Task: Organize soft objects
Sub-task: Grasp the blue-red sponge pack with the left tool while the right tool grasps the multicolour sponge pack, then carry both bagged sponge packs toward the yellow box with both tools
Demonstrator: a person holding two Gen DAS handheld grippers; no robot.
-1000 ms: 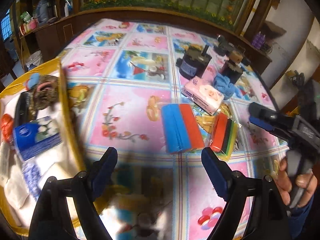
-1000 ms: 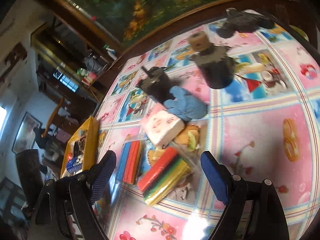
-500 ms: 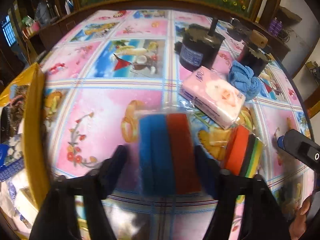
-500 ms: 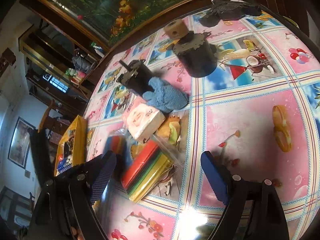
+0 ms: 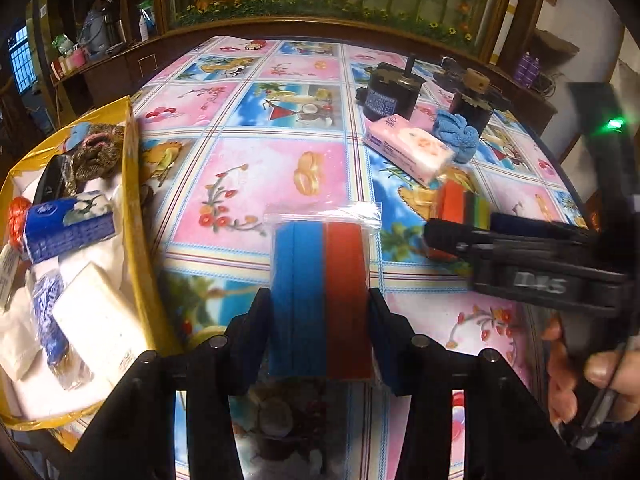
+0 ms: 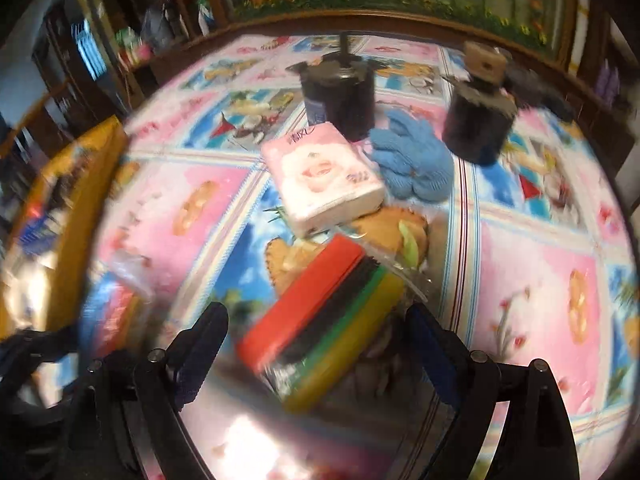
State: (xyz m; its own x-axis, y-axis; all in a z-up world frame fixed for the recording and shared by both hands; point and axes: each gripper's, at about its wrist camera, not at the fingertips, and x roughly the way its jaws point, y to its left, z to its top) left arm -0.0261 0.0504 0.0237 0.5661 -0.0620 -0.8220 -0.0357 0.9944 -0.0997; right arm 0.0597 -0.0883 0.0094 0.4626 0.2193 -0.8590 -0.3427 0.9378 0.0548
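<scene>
A blue and red sponge pack [image 5: 320,272] in clear wrap sits between the fingers of my left gripper [image 5: 320,304]. The jaws are closing and both pads press its sides. In the right wrist view, a multicolour sponge pack [image 6: 336,288] of red, black, green and yellow lies slantwise on the table. My right gripper [image 6: 316,316] stands open around it, with the pads apart from its sides. That view is blurred. Beyond lie a pink tissue pack [image 6: 324,176] and a blue cloth [image 6: 412,160].
A yellow box [image 5: 136,208] at the left holds tissue packs, white cloths and a brown furry thing. Two black motors [image 5: 390,94] [image 5: 474,104] stand behind the pink tissue pack [image 5: 408,150]. A hand [image 5: 600,376] holds the right gripper at the right edge.
My left gripper went from wide open to closed on the blue and red sponge pack. The right gripper swung and rolled until the multicolour pack lay between its open fingers.
</scene>
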